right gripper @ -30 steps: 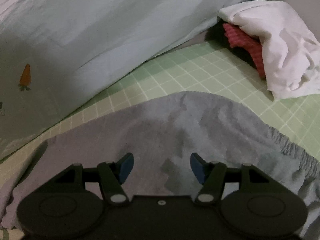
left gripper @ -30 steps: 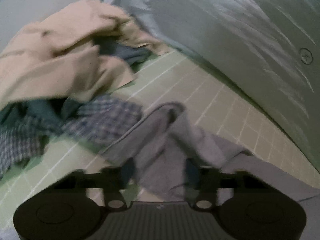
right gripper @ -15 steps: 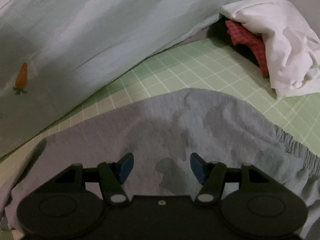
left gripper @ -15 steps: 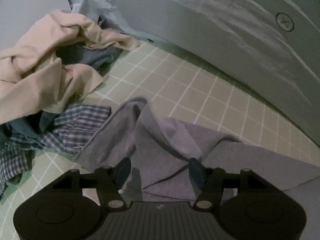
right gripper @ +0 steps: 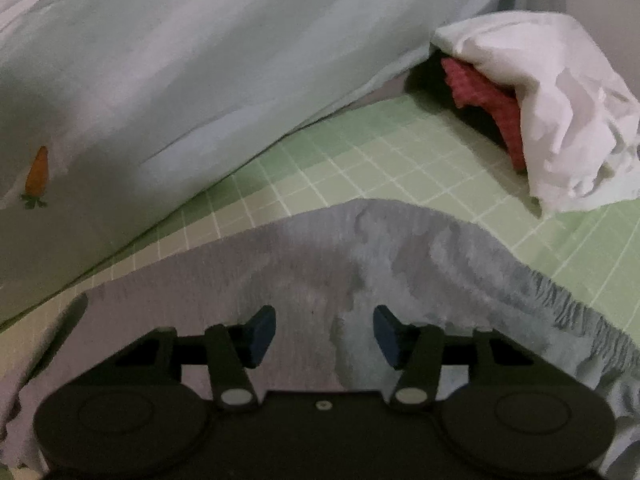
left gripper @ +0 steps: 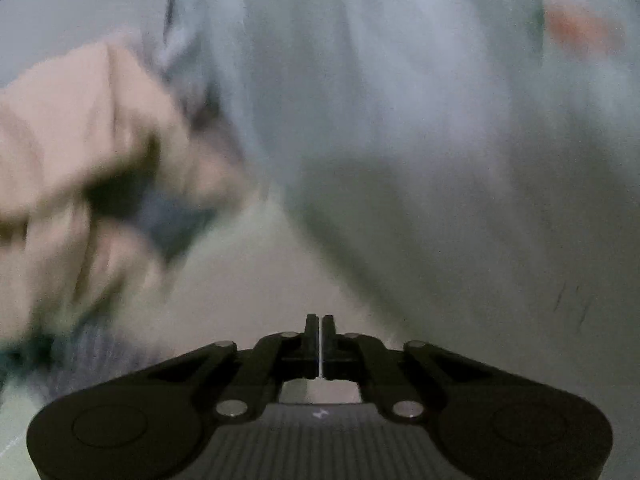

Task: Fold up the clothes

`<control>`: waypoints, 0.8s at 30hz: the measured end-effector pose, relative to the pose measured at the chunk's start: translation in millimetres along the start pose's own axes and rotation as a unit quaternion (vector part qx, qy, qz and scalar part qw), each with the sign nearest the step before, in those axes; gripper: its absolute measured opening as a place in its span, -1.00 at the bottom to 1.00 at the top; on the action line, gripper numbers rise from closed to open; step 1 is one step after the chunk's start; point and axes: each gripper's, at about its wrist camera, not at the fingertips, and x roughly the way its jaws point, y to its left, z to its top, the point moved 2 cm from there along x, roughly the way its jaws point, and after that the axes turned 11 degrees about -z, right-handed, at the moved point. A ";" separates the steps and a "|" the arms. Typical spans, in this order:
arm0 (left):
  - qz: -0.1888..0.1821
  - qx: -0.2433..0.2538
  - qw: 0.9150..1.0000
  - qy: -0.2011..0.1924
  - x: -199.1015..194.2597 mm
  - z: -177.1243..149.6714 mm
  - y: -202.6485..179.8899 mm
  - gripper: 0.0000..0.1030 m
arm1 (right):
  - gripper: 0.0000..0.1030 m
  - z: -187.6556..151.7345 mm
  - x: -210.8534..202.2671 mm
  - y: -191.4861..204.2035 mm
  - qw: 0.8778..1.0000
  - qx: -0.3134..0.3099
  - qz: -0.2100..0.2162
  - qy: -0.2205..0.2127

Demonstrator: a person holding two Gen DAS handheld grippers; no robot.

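Lying spread across the green grid-patterned bed sheet (right gripper: 400, 168), the grey knit garment with a ribbed hem (right gripper: 320, 264) fills the lower part of the right wrist view, its ribbed edge trailing off to the right. The right gripper (right gripper: 324, 330) hangs just above this cloth with its blue-padded fingers (right gripper: 262, 330) standing apart; the jaws have just been closing a little, yet the pads press on nothing and the fabric below them lies flat. Behind the garment a pale blue quilt printed with a small orange carrot (right gripper: 200, 80) rises like a wall, and at the far right a crumpled white cloth (right gripper: 552, 112) covers a red textured cloth (right gripper: 484, 96).

The left wrist view is heavily blurred. The left gripper (left gripper: 320, 344) has just been closing, and its jaws now stand almost together with only a thin bright slit between them; no cloth shows in that slit. To its left sits a beige crumpled garment (left gripper: 80, 152) over something dark blue, too smeared to tell more, with the pale quilt beyond
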 end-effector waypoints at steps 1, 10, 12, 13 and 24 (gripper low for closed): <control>0.009 0.014 1.000 0.000 -3.2 2.1 -2.5 -0.32 | 0.08 -0.2 -0.8 -0.2 1.000 -0.002 -0.002 0.000; 0.053 0.208 0.971 0.107 -18.5 -84.0 -19.2 0.58 | 0.57 -16.3 5.7 10.2 1.000 0.017 0.002 0.024; 0.069 0.253 0.957 0.123 -15.5 -107.4 -22.0 0.58 | 0.62 -17.6 4.2 15.4 1.000 0.004 0.003 0.020; 0.081 0.274 0.951 0.121 -15.3 -116.1 -23.3 0.58 | 0.63 -17.5 3.4 17.8 1.000 -0.003 0.004 0.019; 0.102 0.365 0.912 0.160 7.7 -146.2 -32.0 0.23 | 0.64 -18.9 4.6 20.2 1.000 -0.013 0.007 0.025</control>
